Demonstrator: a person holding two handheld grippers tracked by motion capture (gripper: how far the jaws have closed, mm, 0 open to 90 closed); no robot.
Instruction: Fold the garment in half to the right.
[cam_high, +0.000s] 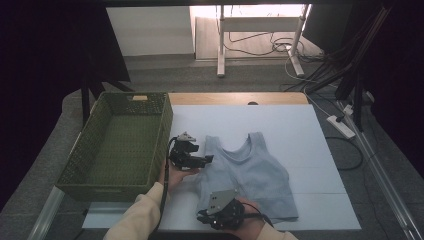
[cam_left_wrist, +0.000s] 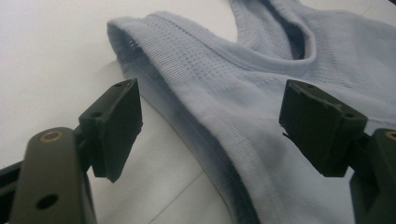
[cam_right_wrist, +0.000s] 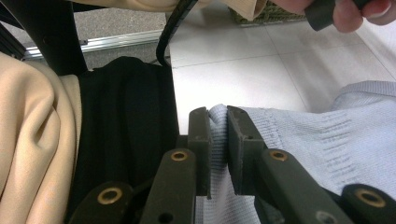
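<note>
A pale blue, ribbed knit sleeveless top (cam_high: 250, 172) lay flat on the white worktop (cam_high: 300, 130), nearer the worktop's front edge than its back, with its neckline and two shoulder straps turned toward the back edge and its hem toward the front. A green woven rectangular basket (cam_high: 80, 165) stood along the worktop's left edge, just beside the garment and apart from it.

The right gripper (cam_right_wrist: 218, 116), held in the person's right hand at the front edge, was closed down on the fabric: in the right gripper view its two black fingers (cam_right_wrist: 200, 140) stood almost together with a fold of the top's lower left corner pinched between them. In the high view that gripper (cam_high: 202, 217) sat at the hem's left end, its grey three-cornered plate facing up.

The left gripper (cam_high: 210, 158), held in the left hand between the basket and the garment, pointed toward the top's left armhole edge. In the left gripper view its fingers (cam_left_wrist: 116, 126) stood wide apart on either side of the ribbed side edge below the left strap; the cloth lay between them, but neither pad pressed on it, so nothing was held there.

A cream-coloured sleeve (cam_high: 137, 215) covered the left forearm coming in from the front edge.
</note>
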